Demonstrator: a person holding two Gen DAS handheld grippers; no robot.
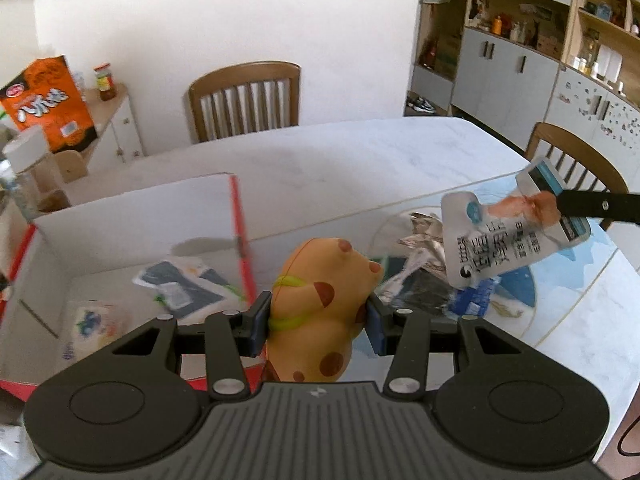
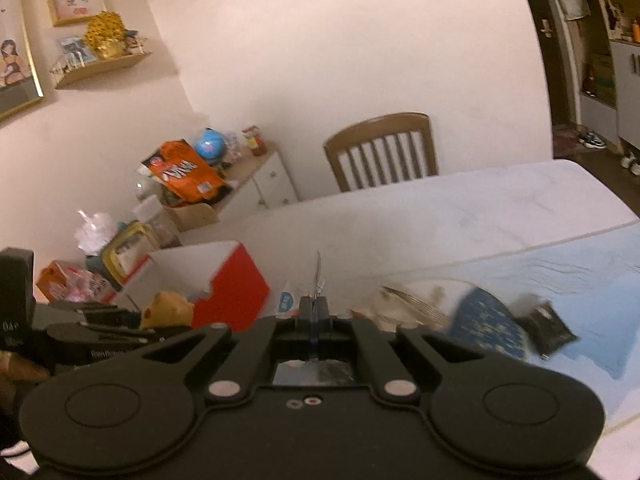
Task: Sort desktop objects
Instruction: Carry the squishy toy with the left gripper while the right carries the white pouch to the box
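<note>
Blue-padded fingers (image 1: 259, 322) of the left gripper (image 1: 316, 320) clamped the spotted yellow toy (image 1: 320, 304), upright, beside the red-and-white box (image 1: 132, 216) lying to its left, while the right gripper (image 2: 315, 312), closed tight, pinched a white packet (image 1: 504, 240) above the worktop (image 1: 360, 152).

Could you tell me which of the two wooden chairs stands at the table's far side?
The slat-backed chair against the white wall; the other chair sits at the table's right end.
</note>
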